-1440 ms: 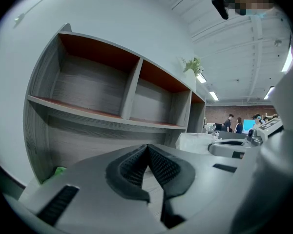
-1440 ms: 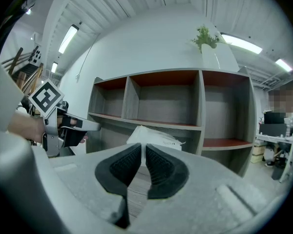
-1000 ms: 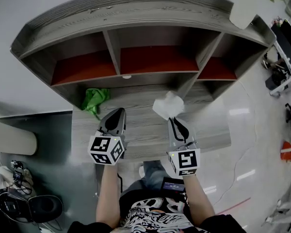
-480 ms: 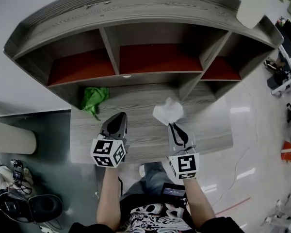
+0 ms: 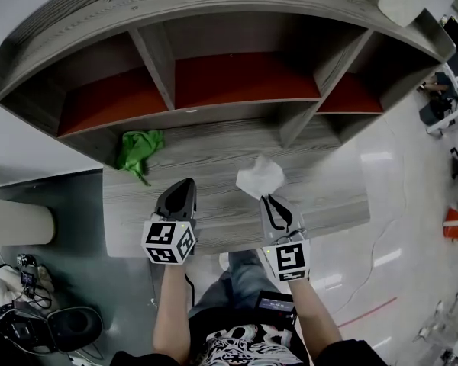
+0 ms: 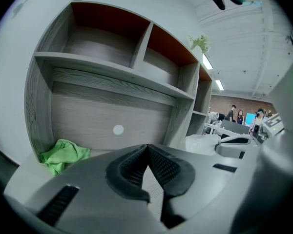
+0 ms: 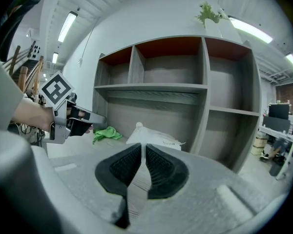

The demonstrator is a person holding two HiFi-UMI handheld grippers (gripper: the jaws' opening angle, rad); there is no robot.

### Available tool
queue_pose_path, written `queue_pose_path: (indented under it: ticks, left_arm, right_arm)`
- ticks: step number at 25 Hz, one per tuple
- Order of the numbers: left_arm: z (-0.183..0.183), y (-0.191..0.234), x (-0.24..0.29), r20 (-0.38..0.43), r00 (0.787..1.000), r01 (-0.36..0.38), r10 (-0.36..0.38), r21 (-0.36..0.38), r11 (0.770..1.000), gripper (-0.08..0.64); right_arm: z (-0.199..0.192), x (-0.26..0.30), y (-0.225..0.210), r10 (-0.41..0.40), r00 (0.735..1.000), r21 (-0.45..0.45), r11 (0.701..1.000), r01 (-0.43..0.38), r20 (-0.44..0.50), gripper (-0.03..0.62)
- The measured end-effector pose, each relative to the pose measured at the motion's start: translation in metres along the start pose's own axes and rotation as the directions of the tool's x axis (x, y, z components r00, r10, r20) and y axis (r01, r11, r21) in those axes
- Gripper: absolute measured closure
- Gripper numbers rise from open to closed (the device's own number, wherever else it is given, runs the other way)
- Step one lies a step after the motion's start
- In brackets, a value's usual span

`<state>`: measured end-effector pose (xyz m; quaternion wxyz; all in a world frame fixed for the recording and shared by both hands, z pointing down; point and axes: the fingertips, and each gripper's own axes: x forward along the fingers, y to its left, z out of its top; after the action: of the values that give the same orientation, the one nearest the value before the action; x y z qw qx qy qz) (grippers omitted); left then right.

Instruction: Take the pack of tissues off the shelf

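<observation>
Pack of tissues point(image 5: 258, 178), its print too small to read, sits pinched in the right tongs point(image 5: 265, 197); left tongs point(image 5: 185, 183) closed.

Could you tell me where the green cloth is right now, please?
In the head view the green cloth lies crumpled at the left back corner of the wooden desk surface, under the left shelf compartment, ahead of the left gripper.
</observation>
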<state>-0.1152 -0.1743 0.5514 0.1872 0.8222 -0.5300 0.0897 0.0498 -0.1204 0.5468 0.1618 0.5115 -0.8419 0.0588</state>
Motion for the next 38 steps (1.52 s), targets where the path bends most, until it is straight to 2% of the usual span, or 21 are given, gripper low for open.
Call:
queue_pose_path:
  ticks: [16,22,38]
  left_arm:
    - [-0.054,0.007,0.019,-0.099,0.995,-0.005,0.004,-0.009,1.0,0.554]
    - [-0.074,0.005,0.021,-0.143,0.99,0.003,0.002,0.031,1.0,0.554]
    - [-0.102,0.001,0.029,-0.211,0.977,0.013,0.0,0.06,0.998,0.554]
  right_arm:
    - [-0.057,0.018,0.0,0.029,0.994,-0.017,0.999,-0.031,-0.105,0.557]
    - [-0.075,0.029,0.002,0.056,0.989,-0.032,0.998,-0.061,-0.135,0.557]
    - [-0.113,0.042,0.011,0.111,0.973,-0.012,0.993,-0.116,-0.203,0.557]
